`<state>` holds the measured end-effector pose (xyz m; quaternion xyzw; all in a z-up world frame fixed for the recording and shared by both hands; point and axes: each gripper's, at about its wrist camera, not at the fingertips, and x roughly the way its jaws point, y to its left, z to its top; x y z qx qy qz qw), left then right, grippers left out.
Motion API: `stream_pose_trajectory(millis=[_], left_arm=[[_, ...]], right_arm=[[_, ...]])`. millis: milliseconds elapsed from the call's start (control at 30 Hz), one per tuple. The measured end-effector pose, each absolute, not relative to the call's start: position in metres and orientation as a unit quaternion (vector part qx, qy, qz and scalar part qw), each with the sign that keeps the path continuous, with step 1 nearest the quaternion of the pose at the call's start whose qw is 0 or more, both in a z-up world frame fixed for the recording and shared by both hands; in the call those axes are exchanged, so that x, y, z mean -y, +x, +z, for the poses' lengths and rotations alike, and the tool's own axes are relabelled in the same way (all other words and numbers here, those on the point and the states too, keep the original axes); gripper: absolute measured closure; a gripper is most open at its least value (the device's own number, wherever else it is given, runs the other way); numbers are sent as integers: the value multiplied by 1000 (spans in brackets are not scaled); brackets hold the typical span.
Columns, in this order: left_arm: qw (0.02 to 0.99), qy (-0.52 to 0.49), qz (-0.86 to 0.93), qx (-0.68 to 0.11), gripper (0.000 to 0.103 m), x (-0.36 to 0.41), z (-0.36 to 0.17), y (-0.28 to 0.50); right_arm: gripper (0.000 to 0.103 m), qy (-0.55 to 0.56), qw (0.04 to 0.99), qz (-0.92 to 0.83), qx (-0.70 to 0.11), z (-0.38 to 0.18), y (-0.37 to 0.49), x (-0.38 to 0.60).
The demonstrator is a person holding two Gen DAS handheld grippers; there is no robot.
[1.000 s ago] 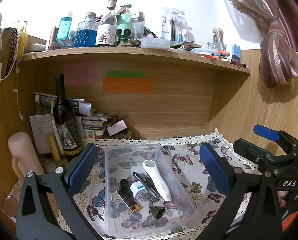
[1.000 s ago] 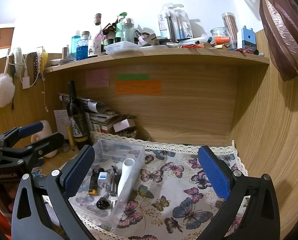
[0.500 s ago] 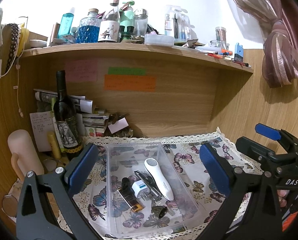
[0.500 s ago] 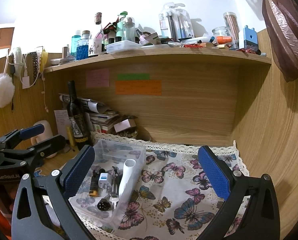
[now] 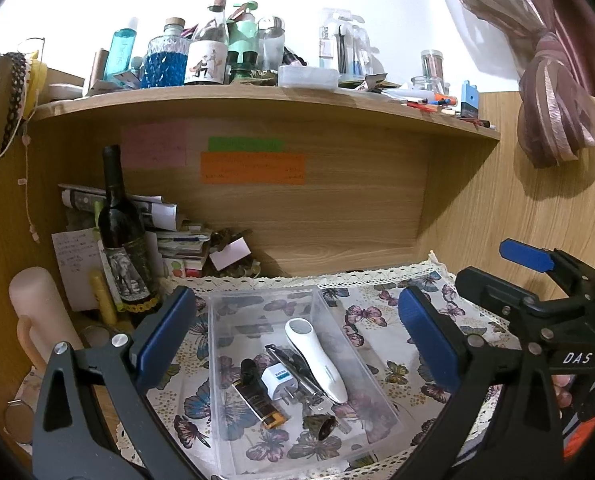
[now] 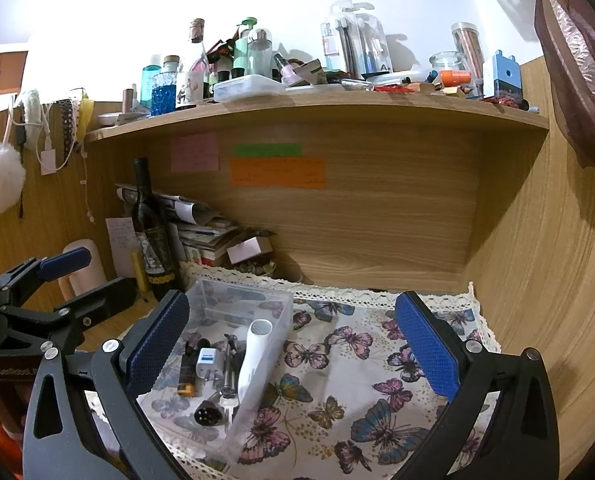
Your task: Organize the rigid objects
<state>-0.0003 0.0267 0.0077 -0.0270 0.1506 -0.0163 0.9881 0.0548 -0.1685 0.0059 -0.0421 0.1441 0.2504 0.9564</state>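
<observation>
Both the left tool (image 5: 295,342) and right tool (image 6: 291,344) hover spread and empty over the clear plastic box (image 5: 257,300) at the counter's left edge, its small items gathered, so sorting looks finished.

A dark wine bottle (image 5: 123,240) is standing ahead and left of the gripper, papers (image 5: 169,236) are piling beside it, and sticky notes (image 5: 251,168) are clinging straight ahead.

Left gripper (image 5: 295,338) and right gripper (image 6: 291,342) both held level, side by side, jaws spread wide, blue pads (image 6: 427,346) apart, nothing between them.
</observation>
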Motion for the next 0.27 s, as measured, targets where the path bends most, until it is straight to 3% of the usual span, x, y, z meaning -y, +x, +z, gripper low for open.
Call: stream_pose_trajectory(millis=[267], left_arm=[[987,-31,-22,-155,0,-31,6,6]], right_arm=[[0,-44,956,247,-153,3,62,164]])
